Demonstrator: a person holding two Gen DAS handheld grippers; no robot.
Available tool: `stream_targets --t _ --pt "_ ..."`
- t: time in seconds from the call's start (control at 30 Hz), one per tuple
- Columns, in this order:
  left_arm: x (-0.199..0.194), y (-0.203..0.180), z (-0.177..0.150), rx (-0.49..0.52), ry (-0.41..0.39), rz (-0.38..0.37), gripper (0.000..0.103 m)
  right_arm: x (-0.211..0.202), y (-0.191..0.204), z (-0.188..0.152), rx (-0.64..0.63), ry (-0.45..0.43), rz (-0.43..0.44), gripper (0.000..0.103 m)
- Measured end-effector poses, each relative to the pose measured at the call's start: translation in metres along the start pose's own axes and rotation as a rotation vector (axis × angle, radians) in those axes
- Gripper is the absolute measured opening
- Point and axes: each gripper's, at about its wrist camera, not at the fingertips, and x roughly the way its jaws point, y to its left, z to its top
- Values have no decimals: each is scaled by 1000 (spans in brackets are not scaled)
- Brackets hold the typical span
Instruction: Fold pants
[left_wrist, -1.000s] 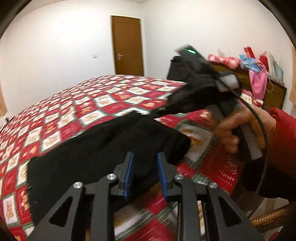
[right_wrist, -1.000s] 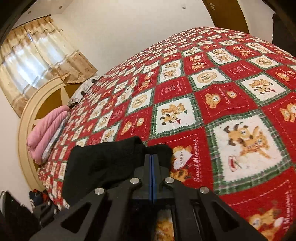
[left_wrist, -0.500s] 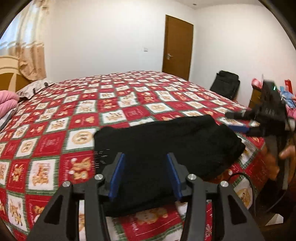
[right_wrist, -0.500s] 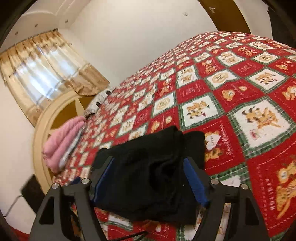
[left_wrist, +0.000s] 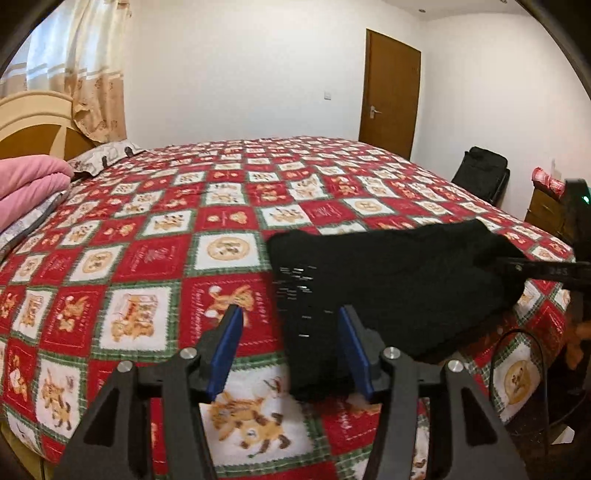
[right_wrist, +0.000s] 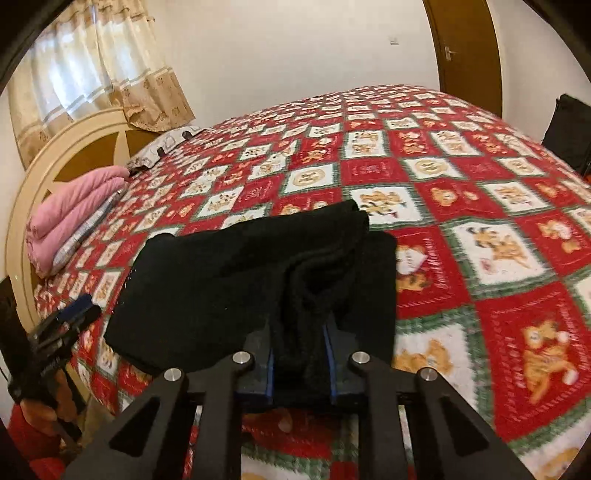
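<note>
Folded black pants (right_wrist: 258, 273) on bed (right_wrist: 480, 206): right claw (right_wrist: 298, 354) closing, pinching one fold; left claw (left_wrist: 290, 347) opening, straddling their corner.

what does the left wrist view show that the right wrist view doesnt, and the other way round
Only the left wrist view shows the wooden side cabinet with red-wrapped packages, and the opening left gripper up close, pads apart, one corner of the cloth between them untouched.

Only the right wrist view shows the right gripper closing on a bunched fold of the black folded pants, and the person's red sleeve.

Both show the red patchwork bear-print bedspread, the pink folded blanket, the brown wooden door, the curtains and a black bag.
</note>
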Motion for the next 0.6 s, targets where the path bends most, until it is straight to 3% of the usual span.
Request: stream_targets --t 0.1,0.2,0.33,0.4,0.47,0.6 --pt "4 7 0 -31 7 -1 56 9 -14 -12 47 51 21 22" --pt "12 5 2 -26 32 2 56 13 -33 -22 142 -8 108 31" --pt "8 -2 12 29 -1 12 57 -3 -48 -11 231 8 184 33" --pt "9 -2 22 30 -17 4 58 -25 -53 -5 252 -74 163 34" --pt "13 -5 31 29 -29 -7 60 -50 -42 3 174 -175 72 33" --pt "30 -27 49 81 -45 -16 62 -43 11 21 -48 -161 -44 29"
